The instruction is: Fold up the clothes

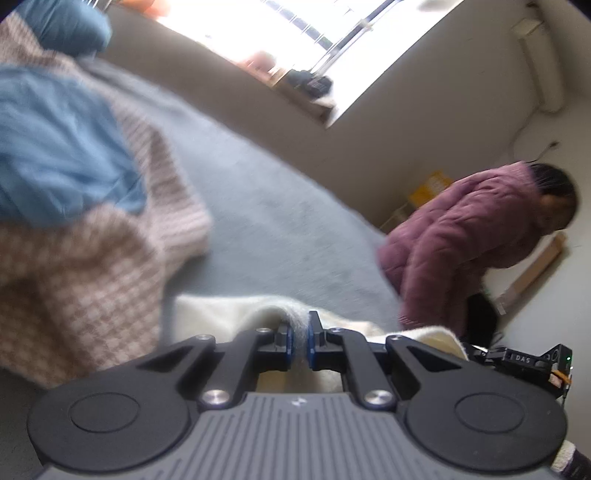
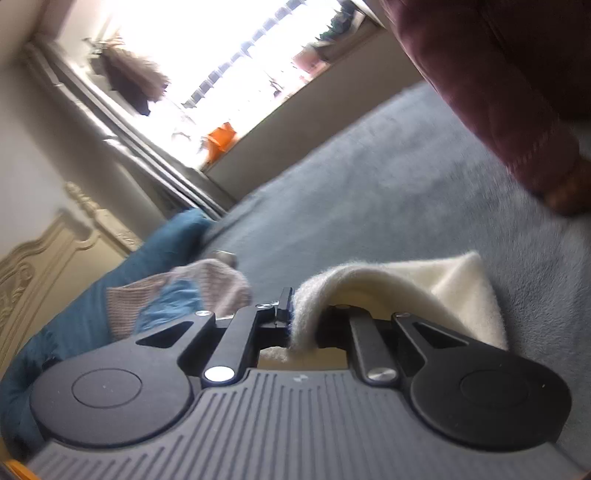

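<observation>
A cream fleece garment [image 1: 221,310] is pinched between the blue pads of the left tool [image 1: 300,341], whose jaws are closed down to a narrow slit with a fold of the fabric standing up in it. From that grip the cloth runs forward and to both sides of the tool, lying low over the grey-blue bed cover [image 1: 266,206]. At the right edge of the left wrist view another part of the same cream cloth is seen beside the body of the right tool [image 1: 528,360].

In the right wrist view the cream fleece garment [image 2: 424,280] is draped over the right tool [image 2: 301,314]; a fold is clamped there, the jaws being drawn almost together, though the right-hand finger is hidden under the cloth. The rest of the garment rises in a ridge and spreads away to the right onto the bed cover [image 2: 369,192].

To the left of the left tool, well apart from the held garment, a pink-and-white checked cloth [image 1: 85,280] is heaped with a light blue garment [image 1: 62,147] on top of it. The same heap is seen small in the right wrist view, against a teal pillow or blanket [image 2: 81,310].

A person in a quilted plum jacket [image 1: 461,243] is bent over at the far side of the bed; a plum sleeve [image 2: 498,81] fills the upper right of the right wrist view. A bright window [image 1: 295,33] is set in a pale wall, and a carved cream headboard [image 2: 40,258] is visible at the left. Both views are blurred.
</observation>
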The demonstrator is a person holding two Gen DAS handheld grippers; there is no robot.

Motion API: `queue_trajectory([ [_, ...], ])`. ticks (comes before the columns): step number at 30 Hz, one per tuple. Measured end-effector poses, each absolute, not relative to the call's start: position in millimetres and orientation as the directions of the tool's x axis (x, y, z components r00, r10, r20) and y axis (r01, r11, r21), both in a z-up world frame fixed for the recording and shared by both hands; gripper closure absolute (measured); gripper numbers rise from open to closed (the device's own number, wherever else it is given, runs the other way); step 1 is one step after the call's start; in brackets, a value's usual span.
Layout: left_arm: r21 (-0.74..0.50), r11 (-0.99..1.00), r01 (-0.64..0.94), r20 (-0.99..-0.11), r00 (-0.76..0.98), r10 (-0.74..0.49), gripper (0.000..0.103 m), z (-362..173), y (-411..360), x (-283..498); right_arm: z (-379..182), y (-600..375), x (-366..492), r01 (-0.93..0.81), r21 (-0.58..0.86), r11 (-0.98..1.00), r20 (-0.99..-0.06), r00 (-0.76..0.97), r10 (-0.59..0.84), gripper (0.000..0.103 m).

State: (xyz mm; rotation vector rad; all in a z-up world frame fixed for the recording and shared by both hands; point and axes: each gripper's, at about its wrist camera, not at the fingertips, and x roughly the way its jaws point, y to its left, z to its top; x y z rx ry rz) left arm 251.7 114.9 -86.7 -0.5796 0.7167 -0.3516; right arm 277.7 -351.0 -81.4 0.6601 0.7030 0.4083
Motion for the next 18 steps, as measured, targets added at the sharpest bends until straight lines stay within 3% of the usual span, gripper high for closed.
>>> queue_trajectory([
  [4, -0.653, 0.754, 0.074, -0.507, 0.697, -0.507, 0.094, -102, 119, 275, -109, -354, 304, -0.07, 0.711, 0.7, -0.466, 0.699, 0.543, 0.095],
  [8, -0.705, 0.709, -0.023, -0.554, 0.641, -0.531, 0.08, -121, 126, 312, -136, -364, 334, 0.027, 0.785, 0.618, -0.453, 0.705, 0.545, 0.093],
  [11, -0.772, 0.627, -0.107, -0.547, 0.616, -0.568, 0.079, -140, 138, 323, -168, -374, 344, 0.149, 0.852, 0.502, -0.453, 0.691, 0.563, 0.087],
  [14, -0.828, 0.55, -0.109, -0.487, 0.625, -0.61, 0.062, -147, 148, 324, -187, -385, 338, 0.175, 0.907, 0.383, -0.384, 0.718, 0.581, 0.085],
  [15, -0.84, 0.532, -0.111, -0.47, 0.638, -0.609, 0.054, -146, 151, 323, -189, -389, 336, 0.166, 0.921, 0.352, -0.355, 0.729, 0.585, 0.083],
  [18, -0.871, 0.475, -0.128, -0.418, 0.702, -0.577, 0.043, -143, 164, 320, -188, -400, 330, 0.155, 0.946, 0.284, -0.296, 0.769, 0.566, 0.071],
])
